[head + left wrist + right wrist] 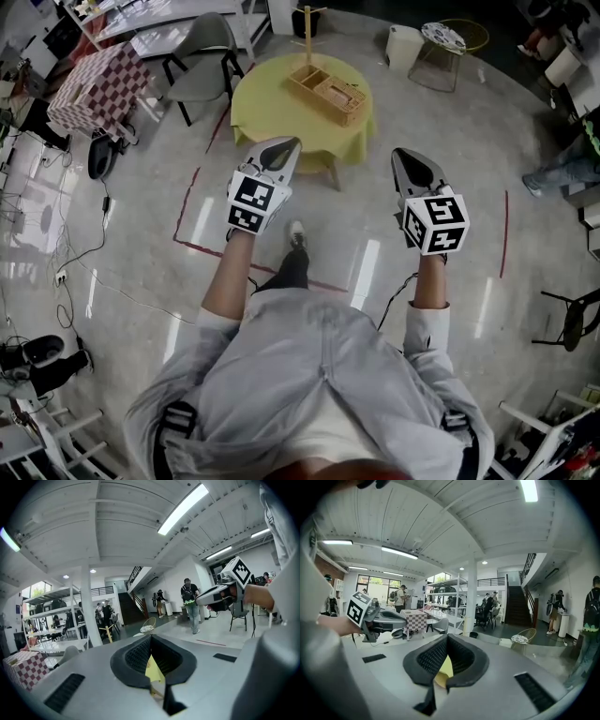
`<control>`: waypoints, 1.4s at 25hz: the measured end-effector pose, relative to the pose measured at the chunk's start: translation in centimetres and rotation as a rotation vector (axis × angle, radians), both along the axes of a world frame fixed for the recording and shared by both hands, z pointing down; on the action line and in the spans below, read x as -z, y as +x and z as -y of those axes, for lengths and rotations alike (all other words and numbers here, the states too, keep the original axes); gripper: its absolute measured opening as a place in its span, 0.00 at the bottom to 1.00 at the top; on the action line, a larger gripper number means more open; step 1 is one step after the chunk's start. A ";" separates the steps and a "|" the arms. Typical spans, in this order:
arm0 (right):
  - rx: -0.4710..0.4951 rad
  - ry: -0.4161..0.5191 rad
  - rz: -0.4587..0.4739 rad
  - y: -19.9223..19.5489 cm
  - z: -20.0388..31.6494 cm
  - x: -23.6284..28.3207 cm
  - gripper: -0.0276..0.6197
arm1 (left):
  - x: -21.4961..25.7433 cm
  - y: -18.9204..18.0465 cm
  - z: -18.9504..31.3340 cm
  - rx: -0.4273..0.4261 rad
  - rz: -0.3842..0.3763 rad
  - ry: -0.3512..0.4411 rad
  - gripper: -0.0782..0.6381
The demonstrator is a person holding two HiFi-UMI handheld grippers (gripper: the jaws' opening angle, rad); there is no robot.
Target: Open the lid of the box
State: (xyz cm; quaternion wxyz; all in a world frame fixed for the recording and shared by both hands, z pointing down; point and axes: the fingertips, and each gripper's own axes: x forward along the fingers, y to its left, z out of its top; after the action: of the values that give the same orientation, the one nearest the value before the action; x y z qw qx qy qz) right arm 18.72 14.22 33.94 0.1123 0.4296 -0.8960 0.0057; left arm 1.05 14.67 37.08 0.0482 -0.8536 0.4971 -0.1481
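Left gripper (287, 144): jaws together at the tips, nothing gripped. Its own view shows the black ribbed pads (136, 656) meeting at the front and only a hollow behind them. A sliver of yellow shows through that hollow.

Right gripper (406, 153): same condition, tips touching and nothing between them. Its own view gives the same sliver of yellow behind the pads (429, 657).

I hold both grippers in the air at about the same level, well apart from each other. Both point toward the round table with the yellow-green cloth (267, 105) and stop short of its near edge. The left gripper is in line with the table's near left edge. The right gripper is just off the table's right side.

Task object: rectangular light-wood box (329, 92), sitting on the table, right of centre and turned at an angle to me. Neither gripper touches it. Too small in the head view for me to read how the lid sits.

Around the table:
- grey chair (202, 58) beyond its left side
- red-and-white checked cloth (97, 89) over a stand, further left
- wire stool with a round patterned top (442, 39) beyond its right side
- red tape lines on the pale glossy floor (201, 249) on my side of it

My shoe (296, 233) is on the floor between the two grippers, short of the table.
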 end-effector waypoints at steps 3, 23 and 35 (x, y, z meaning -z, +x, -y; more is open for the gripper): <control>0.003 0.003 0.001 -0.5 3.6 0.2 0.08 | 0.2 -0.3 3.7 0.001 -0.007 -0.001 0.15; -0.074 -0.050 -0.030 -4.1 28.9 -0.7 0.08 | -0.5 -3.3 29.6 -0.080 -0.019 -0.045 0.15; -0.073 -0.132 -0.096 -7.6 38.1 -4.8 0.08 | -3.5 -5.8 38.0 -0.129 -0.033 -0.111 0.15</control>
State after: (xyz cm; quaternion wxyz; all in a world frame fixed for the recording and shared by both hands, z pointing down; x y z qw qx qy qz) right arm 11.16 -23.85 38.72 0.1832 0.4535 -0.8709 0.0484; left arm -4.76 -23.34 40.54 0.0020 -0.8875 0.4328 -0.1582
